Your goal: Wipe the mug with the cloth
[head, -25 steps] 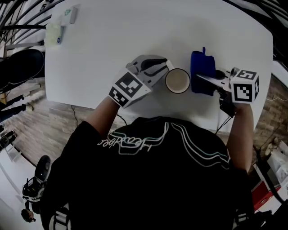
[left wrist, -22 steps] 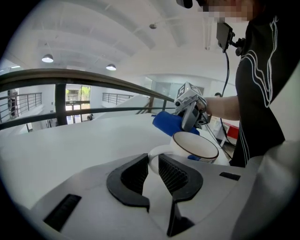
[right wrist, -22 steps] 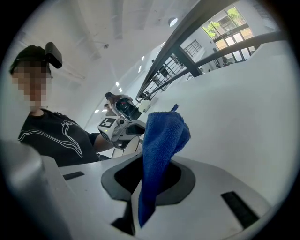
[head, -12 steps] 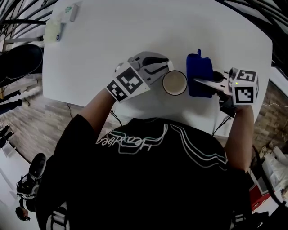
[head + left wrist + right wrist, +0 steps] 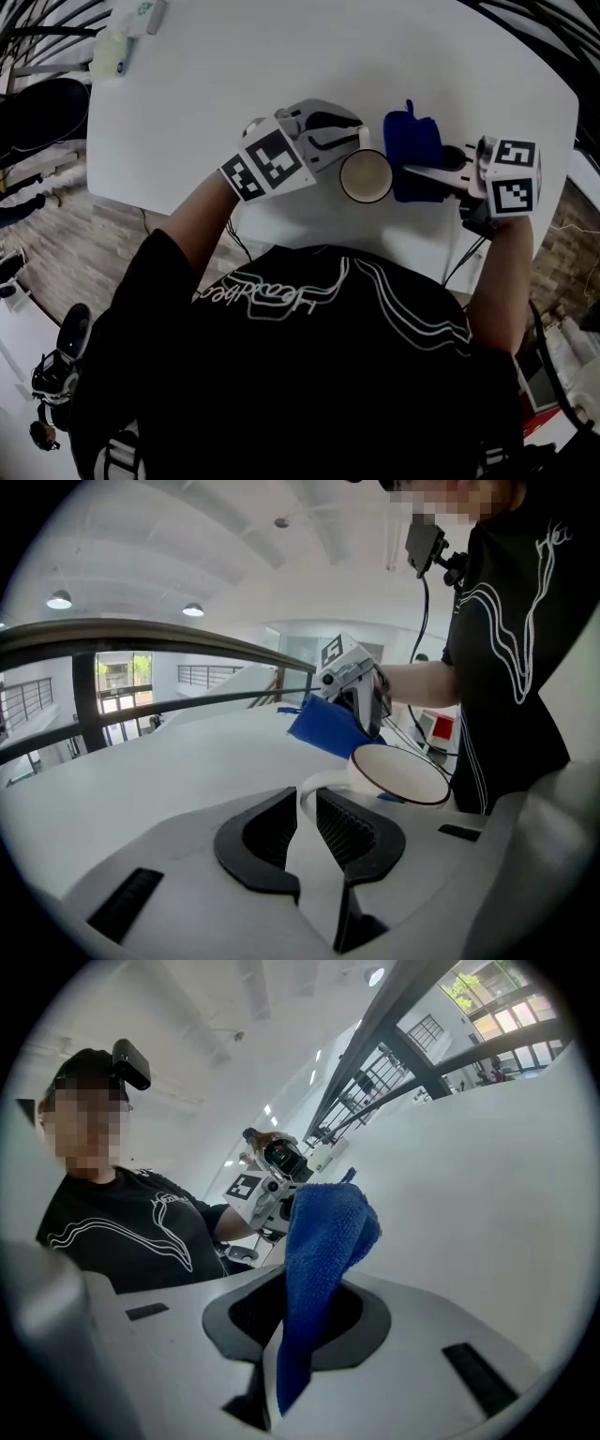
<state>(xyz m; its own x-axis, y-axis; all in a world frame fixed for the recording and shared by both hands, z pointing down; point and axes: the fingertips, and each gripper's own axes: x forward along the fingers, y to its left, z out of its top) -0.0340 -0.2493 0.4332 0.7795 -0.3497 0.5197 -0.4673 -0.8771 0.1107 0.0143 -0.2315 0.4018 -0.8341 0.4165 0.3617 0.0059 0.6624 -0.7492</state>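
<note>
Little had shifted since the earlier head view: both hands had stayed in place and rolled slightly, and the cloth (image 5: 415, 155) had closed up against the mug (image 5: 366, 176).

Seen from the head, the mug sat upright near the front edge of the white surface (image 5: 281, 56). The left gripper (image 5: 349, 141) was at its handle side. The right gripper (image 5: 412, 172) held the blue cloth against the opposite wall.

The left gripper view showed its jaws clamped on the mug's white handle, with the open rim just beyond them and the cloth behind it.

The right gripper view showed its jaws pinching a fold of the cloth, whose bunched end stood up past the tips. The mug itself was hidden behind it.

A hard sideways rub could probably twist the mug about its handle, since only that thin loop was gripped. The cloth, held by one fold, might also pull free.

The surface was otherwise bare apart from small pale items (image 5: 117, 56) at its far left corner. Dark railings, a wood floor and ceiling lights surrounded it.
</note>
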